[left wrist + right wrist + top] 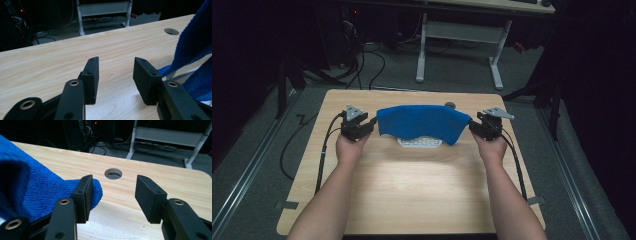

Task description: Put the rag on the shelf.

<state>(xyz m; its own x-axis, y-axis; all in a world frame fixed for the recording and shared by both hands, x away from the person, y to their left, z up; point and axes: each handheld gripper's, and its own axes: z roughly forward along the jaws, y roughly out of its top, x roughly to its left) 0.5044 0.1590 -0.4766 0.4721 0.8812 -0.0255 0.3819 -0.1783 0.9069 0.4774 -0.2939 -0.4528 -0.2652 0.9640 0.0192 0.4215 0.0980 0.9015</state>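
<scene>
We are holding each hand-held gripper, left (pixel 373 126) and right (pixel 472 125), wide open beside the blue cloth (pixel 422 123) draping between them, palms facing inward.

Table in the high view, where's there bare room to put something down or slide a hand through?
The near half of the table, between the two forearms, is bare wood. The far strip behind the blue cloth is bare too, apart from a round hole. It is crowded mid-table: the cloth drapes over a white thing, with the open left gripper and right gripper at its ends.

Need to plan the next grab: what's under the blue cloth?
A white perforated object pokes out below the blue cloth, resting on the table. Its remaining part is covered, so what it is stays unclear.
</scene>
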